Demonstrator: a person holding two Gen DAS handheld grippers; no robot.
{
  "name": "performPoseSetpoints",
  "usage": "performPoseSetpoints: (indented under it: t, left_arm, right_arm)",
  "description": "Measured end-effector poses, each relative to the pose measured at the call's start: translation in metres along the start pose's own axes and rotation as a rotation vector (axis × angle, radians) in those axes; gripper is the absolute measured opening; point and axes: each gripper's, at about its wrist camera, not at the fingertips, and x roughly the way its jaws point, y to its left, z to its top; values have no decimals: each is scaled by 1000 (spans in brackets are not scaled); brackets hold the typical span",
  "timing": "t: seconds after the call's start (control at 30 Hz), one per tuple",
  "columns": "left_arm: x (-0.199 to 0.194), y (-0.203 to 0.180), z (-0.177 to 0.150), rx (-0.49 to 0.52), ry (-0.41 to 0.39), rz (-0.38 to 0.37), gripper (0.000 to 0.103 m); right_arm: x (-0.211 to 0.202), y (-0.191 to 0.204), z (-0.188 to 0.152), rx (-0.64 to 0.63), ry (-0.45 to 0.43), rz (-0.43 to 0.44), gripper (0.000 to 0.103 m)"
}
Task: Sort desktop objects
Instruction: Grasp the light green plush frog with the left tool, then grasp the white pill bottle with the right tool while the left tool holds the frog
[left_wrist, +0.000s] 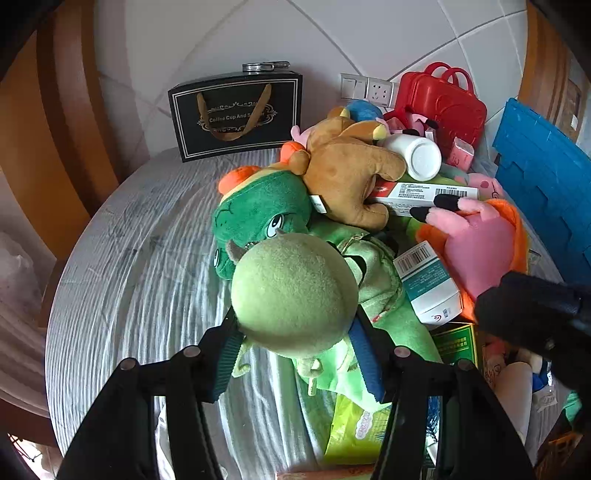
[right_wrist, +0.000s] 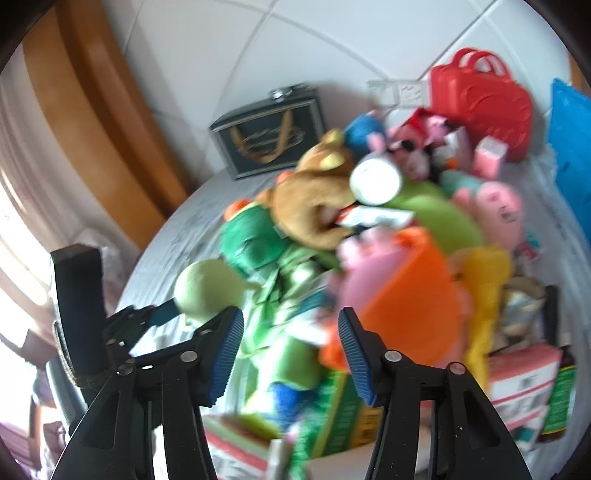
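Note:
My left gripper is shut on the round head of a light green plush doll, whose body trails into the pile. The same doll and the left gripper show at the left of the right wrist view. My right gripper is open and empty above the pile, over a green box and an orange and pink plush. In the left wrist view part of the right gripper shows at the right. The right wrist view is blurred.
A heap of toys and boxes covers the right of the grey-clothed table: dark green plush, brown bear, white bottle, medicine boxes, red toy case, blue crate. A black gift bag stands at the back.

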Motion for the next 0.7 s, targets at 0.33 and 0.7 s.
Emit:
performPoseSetpoints:
  t: [0.33, 0.7]
  left_arm:
    - [25, 5, 0, -3, 26, -23, 55]
    - [47, 23, 12, -22, 34, -33, 55]
  right_arm:
    - [63, -14, -1, 89, 93, -105, 30]
    - [97, -16, 24, 126, 88, -173, 45]
